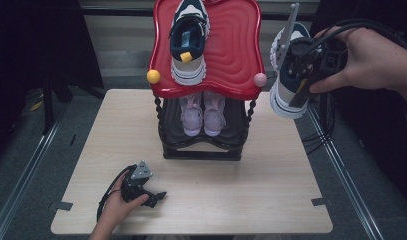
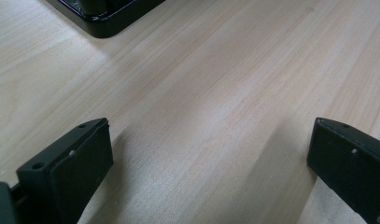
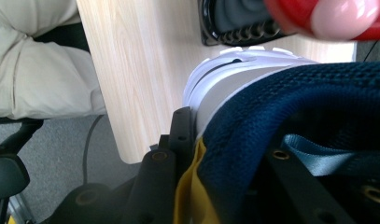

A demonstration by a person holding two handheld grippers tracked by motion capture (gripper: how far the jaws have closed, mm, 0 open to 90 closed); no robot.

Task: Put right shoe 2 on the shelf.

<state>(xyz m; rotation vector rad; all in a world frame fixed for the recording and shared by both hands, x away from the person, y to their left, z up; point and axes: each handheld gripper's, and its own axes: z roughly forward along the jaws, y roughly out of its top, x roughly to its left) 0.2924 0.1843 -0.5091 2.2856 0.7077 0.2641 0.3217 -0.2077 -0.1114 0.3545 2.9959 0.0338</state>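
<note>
The right claw [image 1: 297,70] is clamped on a navy and white shoe [image 1: 287,95], held in the air just to the right of the red tray [image 1: 238,55] that tops the shoe rack [image 1: 201,150], above the worktop's [image 1: 141,130] far right corner. In the right gripper view one black jaw presses the shoe's [image 3: 290,107] white side wall and the other sits inside the navy collar, so the collar and a yellow tab are pinched between them; the white sole points toward the worktop [image 3: 136,70] below, and the tray's pink knob [image 3: 344,16] shows just past the shoe. The matching shoe [image 1: 189,40] lies on the red tray, toe away from the person, heel near the front rim. A yellow knob [image 1: 153,76] and the pink knob [image 1: 260,79] mark the tray's front corners. On the black lower shelf beneath the tray stands a pair of pale pink shoes [image 1: 203,112], side by side. The left claw [image 1: 156,197] rests low on the near left part of the worktop, well apart from the rack; its jaws stand wide apart with nothing between them, bare wood [image 2: 201,116] showing in the gap, and the rack's black base corner [image 2: 103,14] lies farther off.
</note>
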